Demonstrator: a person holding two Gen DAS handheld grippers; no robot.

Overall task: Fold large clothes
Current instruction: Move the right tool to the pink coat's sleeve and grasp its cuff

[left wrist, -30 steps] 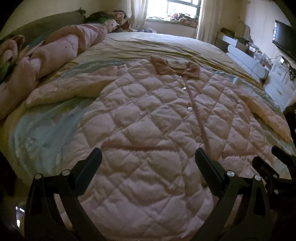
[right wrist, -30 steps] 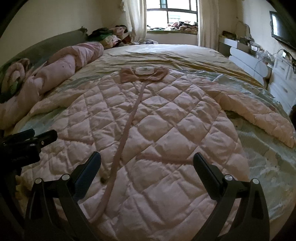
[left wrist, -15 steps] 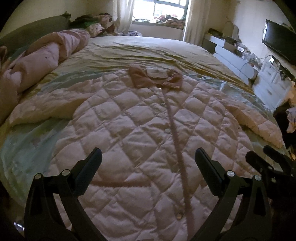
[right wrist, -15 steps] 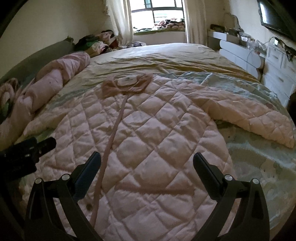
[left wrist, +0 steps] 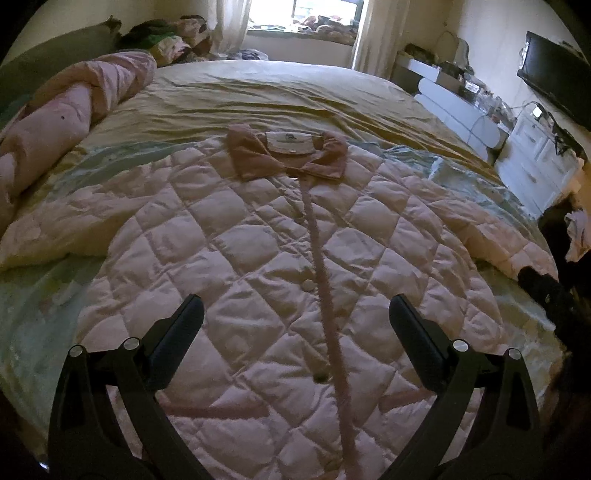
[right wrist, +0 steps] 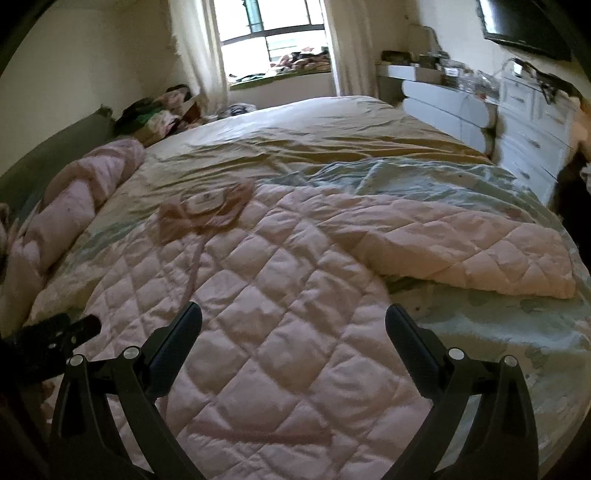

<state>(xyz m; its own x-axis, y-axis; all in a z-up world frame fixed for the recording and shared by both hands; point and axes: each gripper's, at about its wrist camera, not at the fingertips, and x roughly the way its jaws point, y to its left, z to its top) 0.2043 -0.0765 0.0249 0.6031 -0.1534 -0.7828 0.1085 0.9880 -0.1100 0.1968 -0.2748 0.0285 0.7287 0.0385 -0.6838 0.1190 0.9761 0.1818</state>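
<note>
A large pink quilted coat (left wrist: 258, 258) lies flat and buttoned on the bed, collar (left wrist: 288, 151) away from me, sleeves spread out to both sides. It also shows in the right wrist view (right wrist: 280, 314), with its right sleeve (right wrist: 461, 247) lying across the sheet. My left gripper (left wrist: 295, 317) is open and empty above the coat's lower front. My right gripper (right wrist: 293, 325) is open and empty above the coat's lower right part. The right gripper's tip shows at the right edge of the left wrist view (left wrist: 543, 288).
The bed (left wrist: 295, 96) has a yellow and pale blue sheet. A rolled pink duvet (left wrist: 62, 122) lies along its left side. White drawers (right wrist: 532, 144) and a shelf stand to the right, a window (right wrist: 273, 33) at the far end.
Both grippers have swung to the right over the coat and stayed open. The right wrist view now faces the right sleeve and bed edge more.
</note>
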